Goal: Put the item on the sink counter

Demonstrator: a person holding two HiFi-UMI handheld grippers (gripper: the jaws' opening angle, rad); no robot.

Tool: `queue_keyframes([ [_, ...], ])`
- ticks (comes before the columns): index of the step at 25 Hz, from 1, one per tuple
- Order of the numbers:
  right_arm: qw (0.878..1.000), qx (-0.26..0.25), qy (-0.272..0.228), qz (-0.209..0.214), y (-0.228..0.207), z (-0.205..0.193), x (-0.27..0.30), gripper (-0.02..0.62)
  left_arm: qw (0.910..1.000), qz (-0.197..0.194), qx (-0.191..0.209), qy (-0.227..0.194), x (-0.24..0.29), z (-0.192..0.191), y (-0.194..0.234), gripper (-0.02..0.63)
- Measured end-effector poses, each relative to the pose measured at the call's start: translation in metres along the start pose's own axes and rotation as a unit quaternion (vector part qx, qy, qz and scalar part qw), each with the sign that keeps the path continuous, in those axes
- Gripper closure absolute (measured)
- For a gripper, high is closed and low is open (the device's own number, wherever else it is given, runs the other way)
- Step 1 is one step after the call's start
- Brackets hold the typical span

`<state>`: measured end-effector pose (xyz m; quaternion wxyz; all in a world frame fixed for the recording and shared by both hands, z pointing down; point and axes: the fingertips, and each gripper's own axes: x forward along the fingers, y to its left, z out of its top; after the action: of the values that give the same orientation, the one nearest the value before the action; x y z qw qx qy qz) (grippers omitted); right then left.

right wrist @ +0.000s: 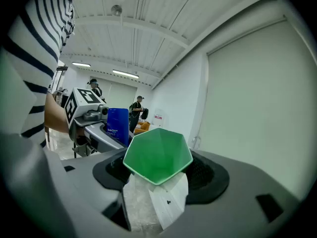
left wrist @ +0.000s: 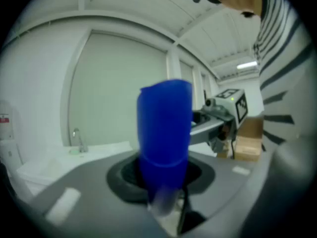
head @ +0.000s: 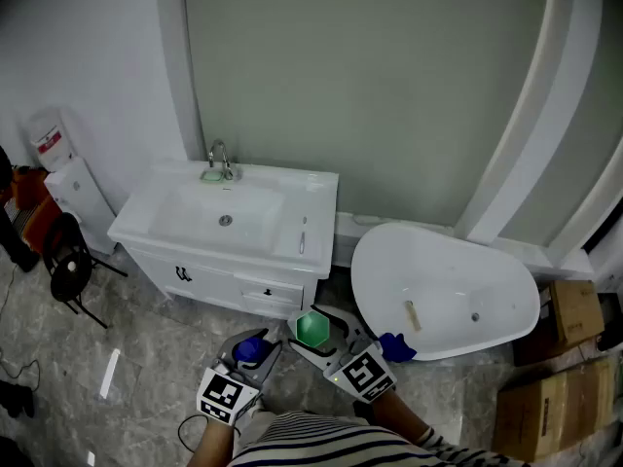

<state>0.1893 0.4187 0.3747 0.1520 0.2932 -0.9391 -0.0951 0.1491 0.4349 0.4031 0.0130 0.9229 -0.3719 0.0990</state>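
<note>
Head view, looking steeply down. The left hand-held gripper is clenched on an upright blue container, perhaps a bottle; the close, blurred left gripper view leaves its exact kind unclear. It stands between the jaws and hides most of them. The right hand-held gripper grasps a green cup with a six-sided rim, its jaws spread wide around the cup's lower body and its mouth facing up. Both items are carried in the air above the marbled floor, just beside each other and well apart from the white sink desk. This stands against the wall beyond them, with a faucet at the back of its basin. A white bathtub lies to the right of the sink desk, with cardboard boxes farther right. In each gripper view the opposite gripper shows to the side with its own load.
</note>
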Motion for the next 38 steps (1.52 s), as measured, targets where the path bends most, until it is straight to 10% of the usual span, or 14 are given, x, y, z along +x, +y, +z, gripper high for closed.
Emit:
queue_keyframes([
  [38, 0.998, 0.046, -0.032, -0.029, 0.017, 0.007, -0.027, 0.275, 0.9999, -0.013, 0.009, 0.002, -0.023, 0.001, -0.032, 0.469],
])
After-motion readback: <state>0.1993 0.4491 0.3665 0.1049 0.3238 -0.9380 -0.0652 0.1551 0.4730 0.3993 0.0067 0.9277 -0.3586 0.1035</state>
